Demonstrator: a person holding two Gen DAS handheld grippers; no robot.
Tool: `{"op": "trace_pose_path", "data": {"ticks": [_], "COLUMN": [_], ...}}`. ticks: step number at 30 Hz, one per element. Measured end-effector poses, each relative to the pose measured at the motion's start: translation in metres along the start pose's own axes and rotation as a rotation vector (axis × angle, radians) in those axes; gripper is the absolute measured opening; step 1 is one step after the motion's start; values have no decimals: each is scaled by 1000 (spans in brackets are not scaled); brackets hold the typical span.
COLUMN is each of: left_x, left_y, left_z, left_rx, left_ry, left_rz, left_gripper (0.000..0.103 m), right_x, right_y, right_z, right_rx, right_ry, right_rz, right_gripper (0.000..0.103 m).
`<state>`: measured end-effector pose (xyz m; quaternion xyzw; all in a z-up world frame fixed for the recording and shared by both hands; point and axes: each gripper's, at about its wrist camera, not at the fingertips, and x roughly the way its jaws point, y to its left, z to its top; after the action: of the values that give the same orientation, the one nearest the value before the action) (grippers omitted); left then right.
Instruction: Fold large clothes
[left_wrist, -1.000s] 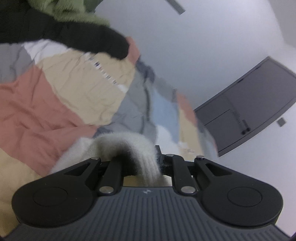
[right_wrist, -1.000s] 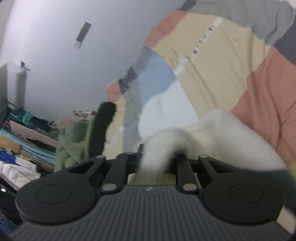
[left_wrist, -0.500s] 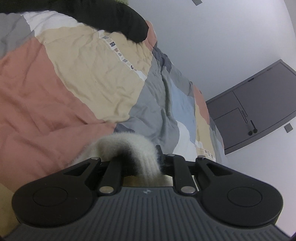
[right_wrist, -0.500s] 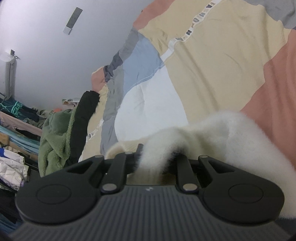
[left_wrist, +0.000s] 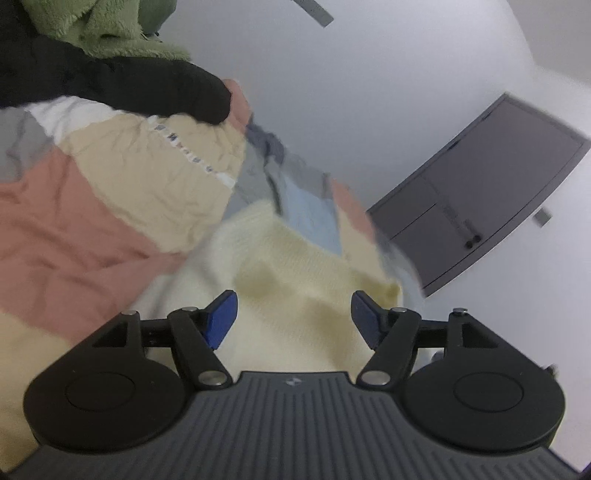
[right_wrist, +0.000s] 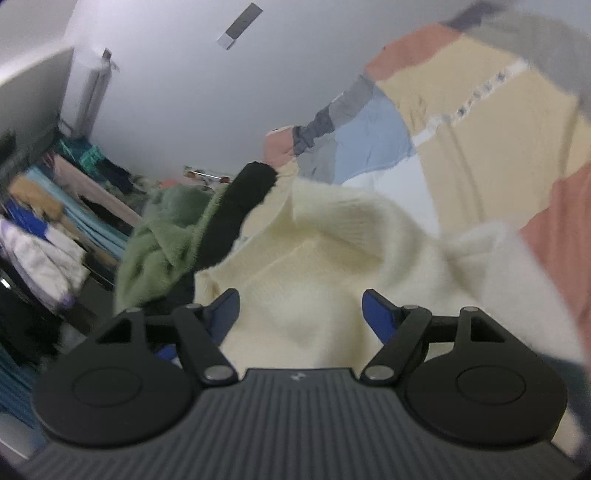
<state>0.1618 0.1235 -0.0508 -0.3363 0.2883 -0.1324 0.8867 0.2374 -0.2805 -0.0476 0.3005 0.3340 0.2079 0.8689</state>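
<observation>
A cream knitted sweater (left_wrist: 295, 273) lies on the patchwork bed cover (left_wrist: 74, 229). My left gripper (left_wrist: 293, 317) is open just above it, blue pads apart, holding nothing. In the right wrist view the same sweater (right_wrist: 325, 266) spreads in loose folds with a ribbed cuff or hem raised near the middle. My right gripper (right_wrist: 301, 314) is open over it and empty. Both views are blurred by motion.
A black garment (left_wrist: 122, 88) and a green fleece (left_wrist: 96, 29) lie at the far side of the bed; both also show in the right wrist view, black (right_wrist: 236, 218) and green (right_wrist: 162, 243). Stacked clothes (right_wrist: 44, 229) fill the room's left. A grey door (left_wrist: 491, 184) stands beyond the bed.
Both grippers were shut on the cream sweater; now both have opened and let it go, and it lies spread on the bed. Both cameras have swung.
</observation>
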Motion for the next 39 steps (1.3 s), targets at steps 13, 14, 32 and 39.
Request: {"op": "trace_pose_path", "data": {"ticks": [13, 14, 32, 39], "left_x": [42, 45, 6, 16], "left_y": [-17, -17, -2, 21], "left_z": [-26, -27, -5, 1], "left_rx": [314, 332, 244, 151], "left_ry": [56, 53, -116, -109], "left_rz": [304, 328, 418, 456], "left_gripper": [70, 65, 8, 7], "right_x": [56, 62, 10, 16], "right_y": [17, 17, -1, -29], "right_z": [-17, -18, 11, 25], "right_rx": [-444, -466, -307, -209], "right_ry": [41, 46, -213, -215], "right_rz": [-416, -442, -536, -607], "right_gripper": [62, 57, 9, 9]}}
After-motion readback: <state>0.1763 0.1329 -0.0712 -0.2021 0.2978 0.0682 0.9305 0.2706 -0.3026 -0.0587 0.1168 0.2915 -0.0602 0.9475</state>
